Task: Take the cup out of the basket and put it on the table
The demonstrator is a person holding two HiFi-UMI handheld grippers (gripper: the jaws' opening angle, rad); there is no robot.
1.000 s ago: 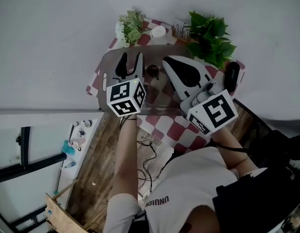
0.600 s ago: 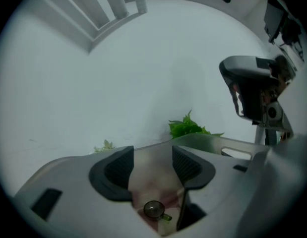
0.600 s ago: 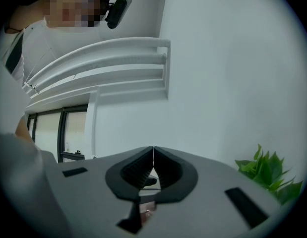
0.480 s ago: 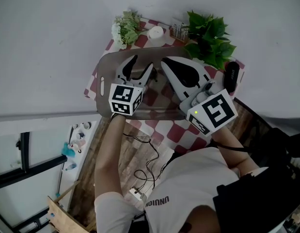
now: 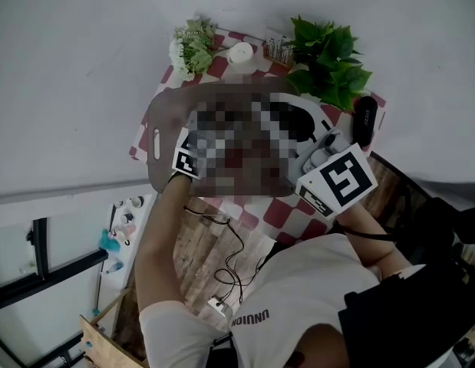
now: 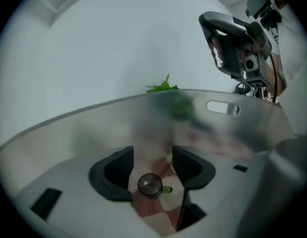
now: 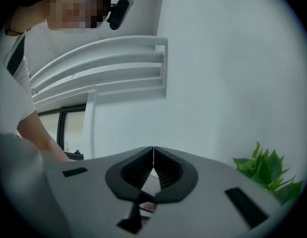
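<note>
"Where was the cup?"

"The cup (image 6: 150, 184) stood upright inside the translucent basket (image 6: 93, 118), its green handle to the right, with checked cloth showing under it. My left gripper (image 6: 152, 151) hung directly above, jaws wide and just opened further. The cup sat in the gap with neither pad pressing it."

"And your other side?"

"My right gripper (image 7: 153, 151) was pinched closed on nothing, up above the basket's rim, well apart from the cup."

shirt (image 5: 314, 282): white, short-sleeved | right tongs (image 7: 153, 151): grey (black inner faces)
</note>
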